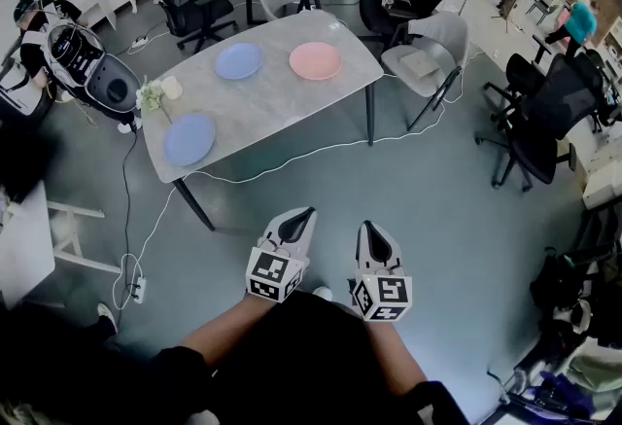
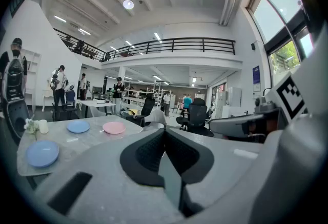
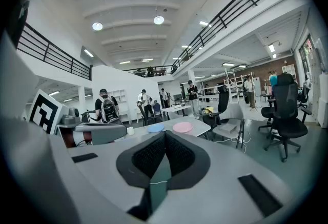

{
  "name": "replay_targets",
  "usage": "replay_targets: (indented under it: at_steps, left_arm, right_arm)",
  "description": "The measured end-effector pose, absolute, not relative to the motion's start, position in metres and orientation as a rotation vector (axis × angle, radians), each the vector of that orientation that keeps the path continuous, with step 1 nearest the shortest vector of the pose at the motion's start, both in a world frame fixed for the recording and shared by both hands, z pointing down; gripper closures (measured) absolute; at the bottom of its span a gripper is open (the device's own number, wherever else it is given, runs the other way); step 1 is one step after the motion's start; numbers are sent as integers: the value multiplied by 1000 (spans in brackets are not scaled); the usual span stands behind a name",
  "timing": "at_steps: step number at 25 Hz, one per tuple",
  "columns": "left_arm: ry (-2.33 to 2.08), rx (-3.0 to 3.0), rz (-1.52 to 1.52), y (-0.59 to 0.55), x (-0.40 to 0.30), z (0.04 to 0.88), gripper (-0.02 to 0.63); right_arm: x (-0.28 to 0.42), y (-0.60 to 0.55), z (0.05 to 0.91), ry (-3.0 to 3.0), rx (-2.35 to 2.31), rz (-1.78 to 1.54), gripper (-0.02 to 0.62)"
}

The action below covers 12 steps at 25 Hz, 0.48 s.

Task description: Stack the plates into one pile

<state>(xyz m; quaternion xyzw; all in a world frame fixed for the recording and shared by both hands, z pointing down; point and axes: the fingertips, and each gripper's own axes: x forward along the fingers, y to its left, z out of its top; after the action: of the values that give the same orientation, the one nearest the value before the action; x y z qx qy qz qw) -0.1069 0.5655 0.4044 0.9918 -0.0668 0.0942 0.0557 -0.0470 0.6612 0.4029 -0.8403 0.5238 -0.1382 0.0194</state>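
Note:
Three plates lie apart on a grey table (image 1: pixel 282 92): a blue plate (image 1: pixel 190 139) near its front left corner, a second blue plate (image 1: pixel 238 61) at the back, and a pink plate (image 1: pixel 316 61) at the back right. My left gripper (image 1: pixel 309 213) and right gripper (image 1: pixel 370 228) are held side by side over the floor, well short of the table, both shut and empty. The left gripper view shows the near blue plate (image 2: pixel 42 153), the far blue plate (image 2: pixel 78 126) and the pink plate (image 2: pixel 114 127). In the right gripper view the blue plate (image 3: pixel 155 128) and pink plate (image 3: pixel 182 126) lie far ahead.
A small white vase of flowers (image 1: pixel 152 98) and a white cup (image 1: pixel 172 88) stand at the table's left edge. A white cable (image 1: pixel 292 159) runs over the floor under the table. Office chairs (image 1: pixel 428 58) stand behind and to the right; a robot (image 1: pixel 92 68) stands at the left.

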Motion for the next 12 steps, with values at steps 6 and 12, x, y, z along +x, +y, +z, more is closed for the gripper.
replay_targets:
  at_steps: [6,12]
  left_arm:
    - [-194,2992,299,569,-96,420,589]
    - [-163,2959,331,550,-68,441,589]
  right_arm:
    - [-33,667,415,1565,-2532,-452,583]
    - [-2,652,430,1547,-2544,-496,583]
